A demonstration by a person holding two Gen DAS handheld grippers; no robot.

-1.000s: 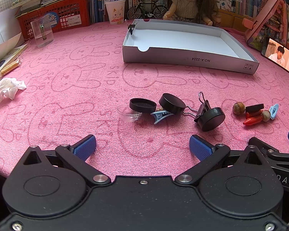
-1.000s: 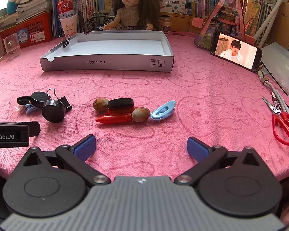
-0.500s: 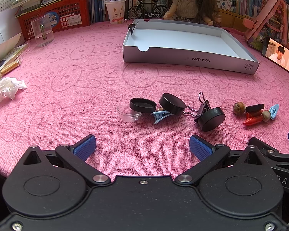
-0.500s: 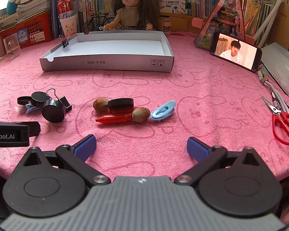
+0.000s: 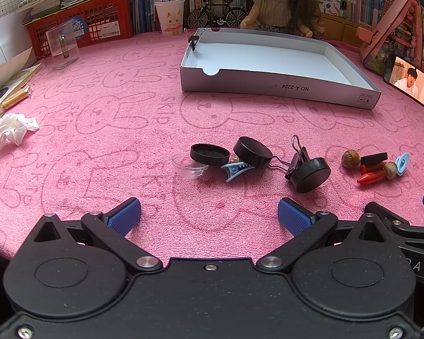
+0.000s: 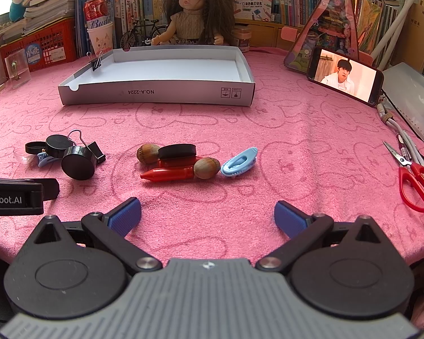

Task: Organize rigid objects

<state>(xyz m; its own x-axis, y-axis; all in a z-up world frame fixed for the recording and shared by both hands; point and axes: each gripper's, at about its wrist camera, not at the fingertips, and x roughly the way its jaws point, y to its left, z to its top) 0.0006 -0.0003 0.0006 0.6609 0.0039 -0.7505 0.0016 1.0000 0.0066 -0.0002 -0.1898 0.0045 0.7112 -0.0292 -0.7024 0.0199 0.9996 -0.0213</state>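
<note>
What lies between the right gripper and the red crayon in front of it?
Nothing: in the right wrist view, only bare pink bunny-print cloth lies between the open right gripper and the red crayon.

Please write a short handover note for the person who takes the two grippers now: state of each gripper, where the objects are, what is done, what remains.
Left gripper: open, empty, above the pink towel.
Right gripper: open, empty.
Before the left gripper: three black round lids, clear plastic dish, light blue clip, black binder clip.
Before the right gripper: two brown nuts, black oval block, red crayon-like stick, light blue hair clip.
White cardboard tray: only a binder clip on its rim.
Done: nothing sorted. Left: all loose pieces, probably into the tray.
</note>
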